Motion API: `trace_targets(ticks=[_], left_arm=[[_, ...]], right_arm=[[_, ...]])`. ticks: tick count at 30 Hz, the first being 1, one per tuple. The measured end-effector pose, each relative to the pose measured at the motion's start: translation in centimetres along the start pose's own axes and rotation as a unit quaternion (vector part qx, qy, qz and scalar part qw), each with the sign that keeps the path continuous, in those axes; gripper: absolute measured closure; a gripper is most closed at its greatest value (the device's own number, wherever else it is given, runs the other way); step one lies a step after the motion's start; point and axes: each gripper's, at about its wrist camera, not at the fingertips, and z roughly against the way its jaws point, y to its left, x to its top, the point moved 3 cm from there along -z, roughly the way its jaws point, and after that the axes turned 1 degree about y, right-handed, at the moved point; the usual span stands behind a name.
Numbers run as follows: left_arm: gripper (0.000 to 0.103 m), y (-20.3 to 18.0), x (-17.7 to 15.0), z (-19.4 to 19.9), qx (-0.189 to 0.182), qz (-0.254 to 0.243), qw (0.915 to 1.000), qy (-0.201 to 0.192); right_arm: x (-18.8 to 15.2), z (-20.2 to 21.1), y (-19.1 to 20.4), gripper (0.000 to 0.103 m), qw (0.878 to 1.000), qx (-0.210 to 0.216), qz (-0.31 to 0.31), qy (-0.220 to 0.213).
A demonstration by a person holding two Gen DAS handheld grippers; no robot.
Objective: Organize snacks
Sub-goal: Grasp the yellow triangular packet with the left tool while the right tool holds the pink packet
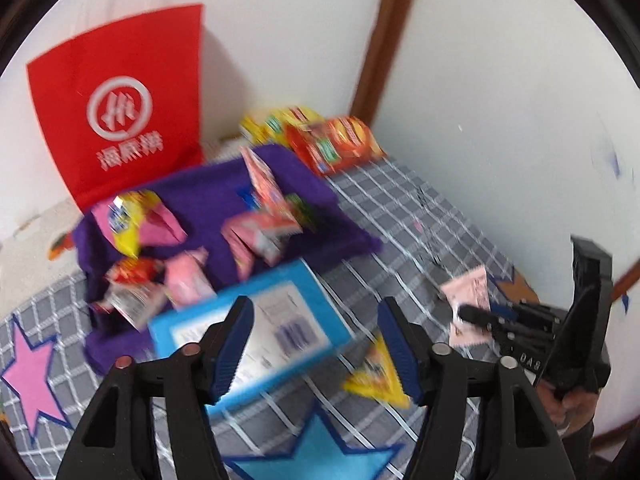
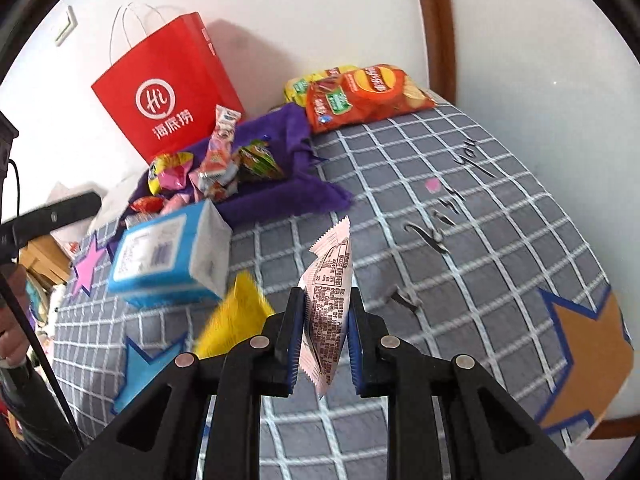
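Note:
My left gripper (image 1: 316,304) hangs open over a blurred blue box (image 1: 256,328), which lies at the near edge of a purple felt tray (image 1: 280,160). Its right pad stands clear of the box. The tray holds several small snack packets. In the right wrist view my right gripper (image 2: 326,296) is shut on a pale pink printed packet (image 2: 328,312), held upright above the checked cloth. The same gripper (image 1: 466,314) and packet (image 1: 468,292) show at the right of the left wrist view. A yellow triangular packet (image 1: 376,376) (image 2: 236,316) lies on the cloth between the grippers.
A red paper bag (image 1: 120,100) (image 2: 168,92) stands against the wall behind the tray. An orange chips bag (image 2: 368,92) and a yellow bag (image 2: 312,80) lie at the table's far edge. The grey checked cloth (image 2: 460,280) covers a round table. A hand (image 1: 568,400) grips the right tool.

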Motion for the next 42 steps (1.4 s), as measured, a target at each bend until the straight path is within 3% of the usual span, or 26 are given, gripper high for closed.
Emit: trace_targets(ticks=[11,22,28,33,35,42], left_arm=[[0.034,-5.1,-5.2,-3.3,-0.011,-0.011,0.9988,0.047],[0.034,-7.1,-5.4,-7.6,0.036,-0.02,0.998,0.048],[0.035,-6.7,-5.5,-10.1,0.023,0.013,0.9978,0.06],[0.045,-6.8,-5.6,-11.4,0.012,0.028,0.9974,0.066],[0.057,-6.8,-5.5,-11.9,0.009,0.03,0.9972,0.067],[0.06,-6.8,-5.4,-11.5,0.0,0.023,0.998,0.06]], right_arm=[[-4.0,1.5,-1.7,0.083,1.0,0.022,-0.008,0.004],[-6.6,2.5,-3.7,0.083,0.999,0.033,-0.015,0.009],[-7.1,2.1,-4.3,0.083,1.0,0.028,-0.012,0.008],[-6.9,1.3,-4.3,0.083,0.999,0.036,-0.013,0.014],[-7.0,0.9,-4.3,0.083,0.999,0.036,-0.013,0.019],[-7.2,0.5,-4.1,0.083,0.999,0.031,-0.005,0.03]])
